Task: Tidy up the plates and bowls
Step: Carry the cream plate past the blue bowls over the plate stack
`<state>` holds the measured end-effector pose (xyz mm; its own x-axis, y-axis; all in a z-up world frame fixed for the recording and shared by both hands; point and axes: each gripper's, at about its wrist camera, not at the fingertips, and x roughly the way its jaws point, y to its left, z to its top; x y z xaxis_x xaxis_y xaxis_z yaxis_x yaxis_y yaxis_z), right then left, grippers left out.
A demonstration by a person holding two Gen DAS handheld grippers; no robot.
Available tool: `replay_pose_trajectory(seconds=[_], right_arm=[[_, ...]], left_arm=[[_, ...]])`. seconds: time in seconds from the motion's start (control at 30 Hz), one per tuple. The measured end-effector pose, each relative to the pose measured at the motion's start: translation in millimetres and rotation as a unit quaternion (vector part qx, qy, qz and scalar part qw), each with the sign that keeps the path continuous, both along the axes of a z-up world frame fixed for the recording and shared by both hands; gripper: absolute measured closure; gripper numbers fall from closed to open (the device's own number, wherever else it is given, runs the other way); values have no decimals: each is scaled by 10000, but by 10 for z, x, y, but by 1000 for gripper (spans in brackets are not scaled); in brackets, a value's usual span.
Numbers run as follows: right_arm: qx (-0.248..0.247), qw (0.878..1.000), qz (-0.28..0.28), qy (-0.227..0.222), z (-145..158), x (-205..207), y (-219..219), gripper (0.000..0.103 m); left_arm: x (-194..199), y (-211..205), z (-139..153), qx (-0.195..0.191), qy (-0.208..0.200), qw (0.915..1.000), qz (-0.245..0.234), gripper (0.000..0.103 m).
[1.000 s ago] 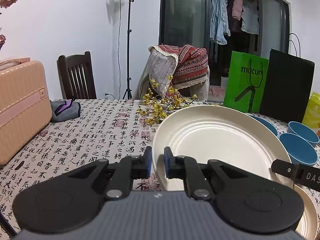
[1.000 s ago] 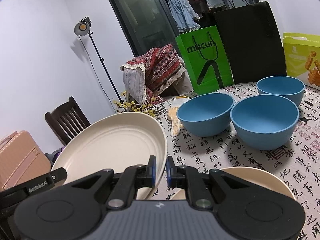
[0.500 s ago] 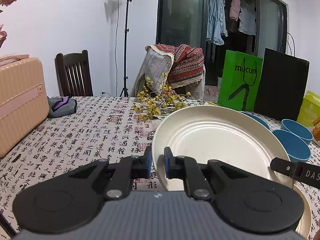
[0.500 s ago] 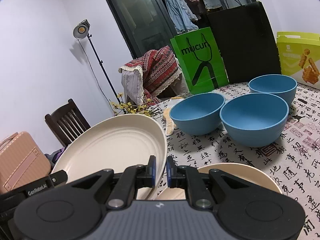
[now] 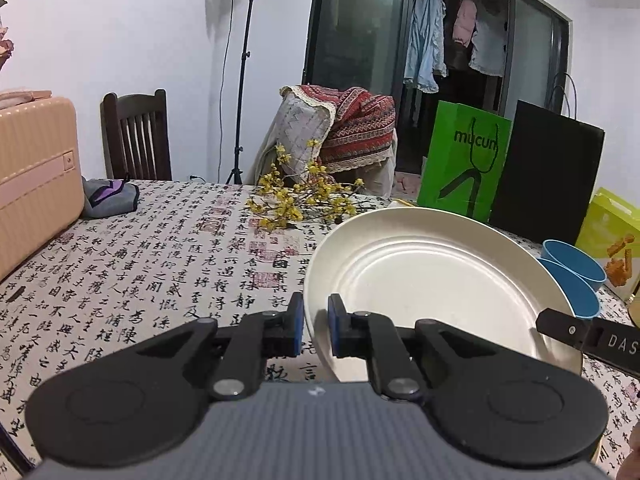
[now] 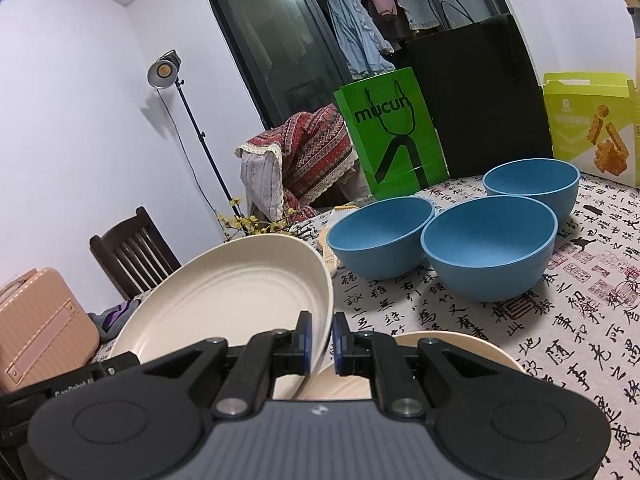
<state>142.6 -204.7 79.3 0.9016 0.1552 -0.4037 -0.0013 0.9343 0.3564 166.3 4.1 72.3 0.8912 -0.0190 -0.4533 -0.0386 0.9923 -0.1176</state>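
Note:
A cream plate (image 5: pixel 432 280) is held tilted above the table by both grippers. My left gripper (image 5: pixel 316 328) is shut on its left rim. My right gripper (image 6: pixel 321 336) is shut on its right rim; the plate also shows in the right wrist view (image 6: pixel 240 304). A second cream plate (image 6: pixel 448 348) lies on the table just below and right of the held one. Three blue bowls (image 6: pixel 488 244) stand side by side on the table beyond it; two of them show in the left wrist view (image 5: pixel 572 276).
The table has a calligraphy-print cloth (image 5: pixel 160 256). A pink suitcase (image 5: pixel 32 176) stands at the left, a grey pouch (image 5: pixel 108 196) beside it. Yellow flower sprigs (image 5: pixel 300 200), a green bag (image 5: pixel 464 160), a black bag (image 5: pixel 548 176) and a yellow box (image 6: pixel 592 132) line the back.
Both grippers have lowered slightly with the plate, which now hangs closer over the second plate. Both grips are unchanged.

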Motion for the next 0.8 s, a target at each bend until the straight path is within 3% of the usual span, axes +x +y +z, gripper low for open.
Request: replay_pose_trajectory(seconds=[0.8], right_arm=[[105,9992,-220,-313,-120,-293,-312,93]], left_arm=[[-213,-236,-87,-196,-271,9990,-304,91]])
